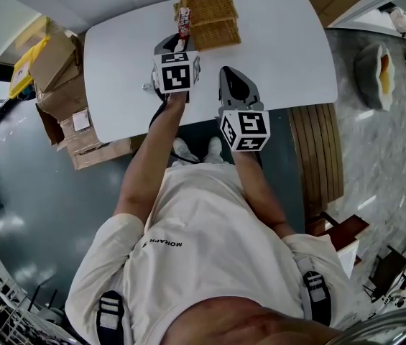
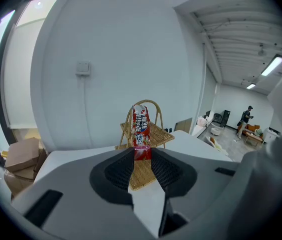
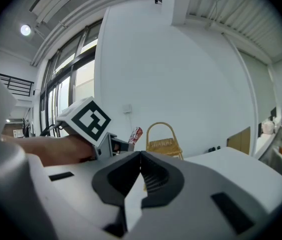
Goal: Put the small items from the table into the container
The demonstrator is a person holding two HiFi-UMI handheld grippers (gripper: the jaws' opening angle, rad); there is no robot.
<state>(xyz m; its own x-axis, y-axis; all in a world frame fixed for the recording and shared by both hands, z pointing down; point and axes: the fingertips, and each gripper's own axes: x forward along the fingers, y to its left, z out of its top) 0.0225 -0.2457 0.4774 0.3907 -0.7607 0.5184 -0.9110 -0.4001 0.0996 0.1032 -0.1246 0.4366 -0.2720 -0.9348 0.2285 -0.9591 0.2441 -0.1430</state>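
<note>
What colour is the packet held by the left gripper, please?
The packet is red with white print, clearest in the left gripper view.

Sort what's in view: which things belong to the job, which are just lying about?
Job:
- red snack packet, clamped in the left gripper
- wicker basket
- right gripper, shut, empty

Lying about:
- cardboard boxes
- wooden slatted seat

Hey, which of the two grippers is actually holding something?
The left gripper: its jaws clamp the bottom end of a red snack packet. The right gripper has its jaws closed together with nothing between them.
</note>
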